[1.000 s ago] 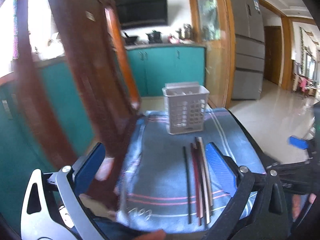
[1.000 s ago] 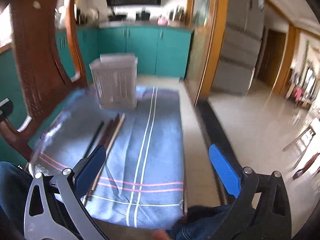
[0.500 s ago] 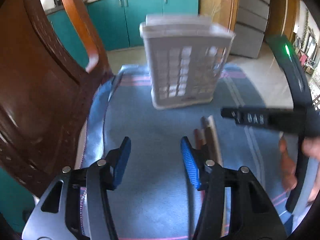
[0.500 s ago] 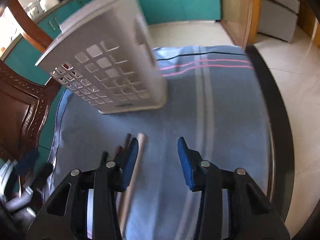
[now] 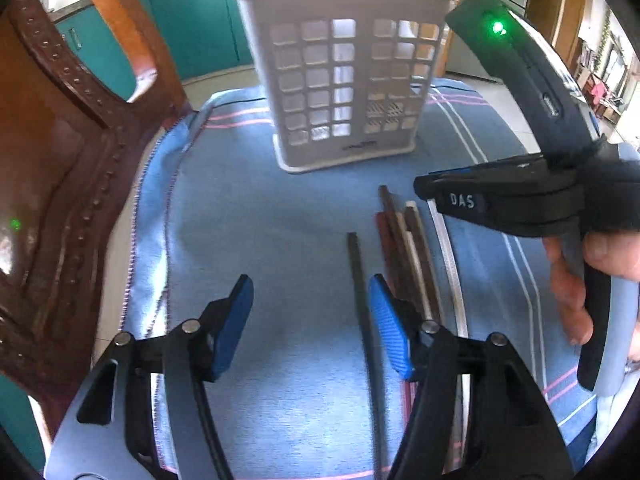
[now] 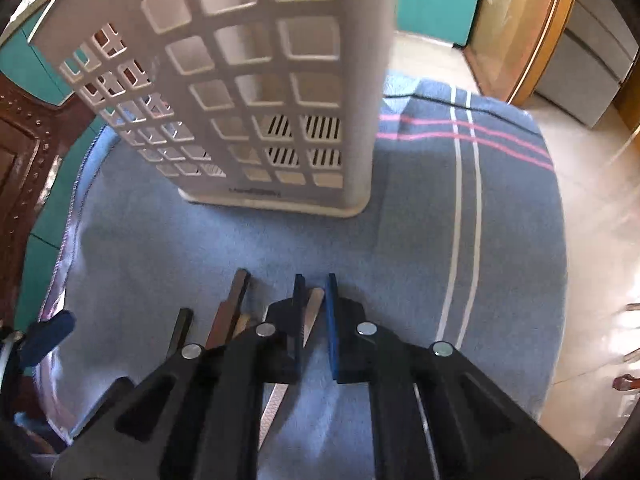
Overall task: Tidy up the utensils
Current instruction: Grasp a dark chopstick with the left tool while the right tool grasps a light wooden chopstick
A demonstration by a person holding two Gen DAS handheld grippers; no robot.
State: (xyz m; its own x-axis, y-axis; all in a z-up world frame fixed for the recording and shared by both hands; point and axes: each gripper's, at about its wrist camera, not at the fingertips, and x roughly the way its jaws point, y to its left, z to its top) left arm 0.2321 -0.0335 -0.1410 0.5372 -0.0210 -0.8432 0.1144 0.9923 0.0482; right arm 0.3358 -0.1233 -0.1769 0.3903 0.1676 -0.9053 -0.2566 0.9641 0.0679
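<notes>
Several chopsticks lie side by side on a blue striped cloth point(image 5: 260, 220) in front of a white slotted utensil basket point(image 5: 344, 80). My left gripper point(image 5: 312, 320) hovers low over the cloth with its jaws opening. The black chopstick point(image 5: 358, 280) lies just inside its right pad, not pressed. Brown chopsticks point(image 5: 400, 248) lie right of that pad. My right gripper point(image 6: 315, 312) points steeply down at the chopsticks' far ends and is shut on the tip of a pale chopstick point(image 6: 276, 400). From the left wrist view, the right gripper point(image 5: 418, 186) is held by a hand.
The basket point(image 6: 260, 100) stands upright close behind the chopsticks. A carved wooden chair back point(image 5: 60, 160) rises along the cloth's left edge. The table's dark edge and a tiled floor point(image 6: 592, 200) are to the right. Teal cabinets stand behind.
Both grippers came down and forward from above the table to the chopsticks. Both jaws narrowed from wide open. The right pads closed around the pale chopstick's tip.
</notes>
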